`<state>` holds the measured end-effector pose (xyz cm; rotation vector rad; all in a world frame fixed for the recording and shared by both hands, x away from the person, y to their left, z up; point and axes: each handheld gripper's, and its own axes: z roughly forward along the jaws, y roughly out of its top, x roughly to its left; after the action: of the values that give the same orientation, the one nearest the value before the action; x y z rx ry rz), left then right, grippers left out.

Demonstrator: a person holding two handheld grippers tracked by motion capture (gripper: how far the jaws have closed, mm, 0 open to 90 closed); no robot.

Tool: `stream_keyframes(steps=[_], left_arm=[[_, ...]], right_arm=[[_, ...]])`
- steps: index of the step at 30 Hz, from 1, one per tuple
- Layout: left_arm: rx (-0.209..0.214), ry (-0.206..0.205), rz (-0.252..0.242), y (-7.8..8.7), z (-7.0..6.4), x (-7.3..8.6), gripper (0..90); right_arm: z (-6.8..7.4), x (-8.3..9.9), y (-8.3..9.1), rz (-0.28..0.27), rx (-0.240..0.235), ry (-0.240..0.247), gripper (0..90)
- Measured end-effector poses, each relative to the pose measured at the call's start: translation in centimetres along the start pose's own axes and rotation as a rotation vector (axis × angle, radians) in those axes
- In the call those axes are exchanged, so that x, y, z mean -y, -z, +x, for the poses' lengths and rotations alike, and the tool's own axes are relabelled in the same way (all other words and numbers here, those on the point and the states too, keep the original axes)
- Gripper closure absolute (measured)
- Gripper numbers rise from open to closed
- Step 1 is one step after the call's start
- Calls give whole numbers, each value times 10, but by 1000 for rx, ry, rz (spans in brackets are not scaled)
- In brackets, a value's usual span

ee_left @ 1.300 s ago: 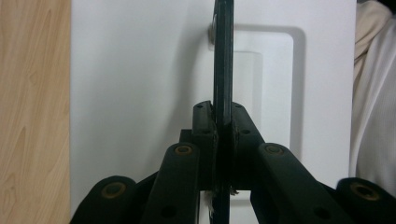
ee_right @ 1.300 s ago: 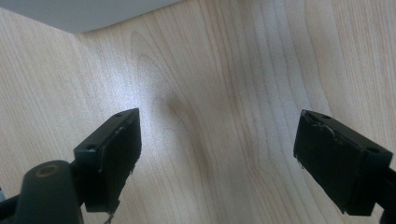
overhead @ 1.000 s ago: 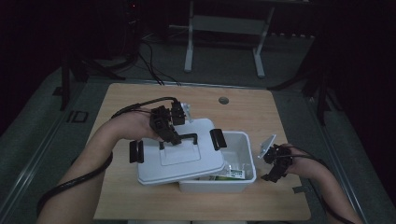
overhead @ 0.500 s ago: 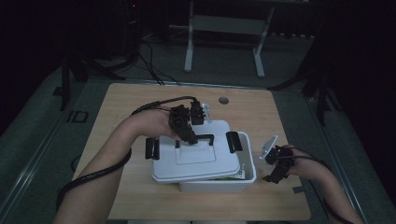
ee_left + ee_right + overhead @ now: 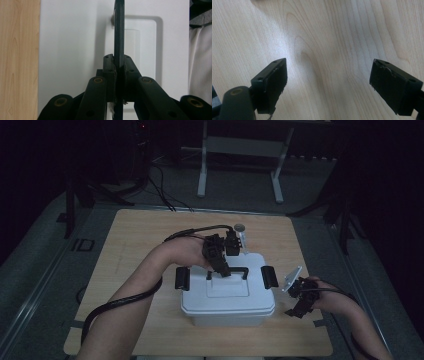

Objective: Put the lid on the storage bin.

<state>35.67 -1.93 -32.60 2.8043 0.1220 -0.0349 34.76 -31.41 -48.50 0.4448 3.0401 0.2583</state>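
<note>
My left gripper (image 5: 223, 269) has its jaws clenched on the black handle (image 5: 119, 32) of the white lid (image 5: 227, 292); the handle runs straight up between them, its far end cut off at the frame's top. The lid sits on the white box (image 5: 230, 319), so I cannot see inside. My right gripper (image 5: 298, 306) has its jaws spread wide, with bare counter (image 5: 329, 45) between and beyond them. Dim light blurs the small object (image 5: 240, 228) beyond the left jaws.

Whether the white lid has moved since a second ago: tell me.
Yes. The white lid, held by the left gripper, shifted right and now covers the white box.
</note>
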Motion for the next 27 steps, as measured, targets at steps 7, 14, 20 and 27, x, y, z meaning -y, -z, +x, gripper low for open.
stream_keyframes(steps=[7,14,20,27], left_arm=[[10,5,1,-13,4,-7,838],[11,-3,23,-24,5,-8,839],[15,-5,18,-32,7,-4,838],[22,4,16,-34,11,-3,836]], right_arm=[[-1,3,1,-12,6,4,144],[-1,2,1,-12,7,7,144],[0,1,-1,-11,3,8,144],[0,-3,-3,-11,-5,16,144]])
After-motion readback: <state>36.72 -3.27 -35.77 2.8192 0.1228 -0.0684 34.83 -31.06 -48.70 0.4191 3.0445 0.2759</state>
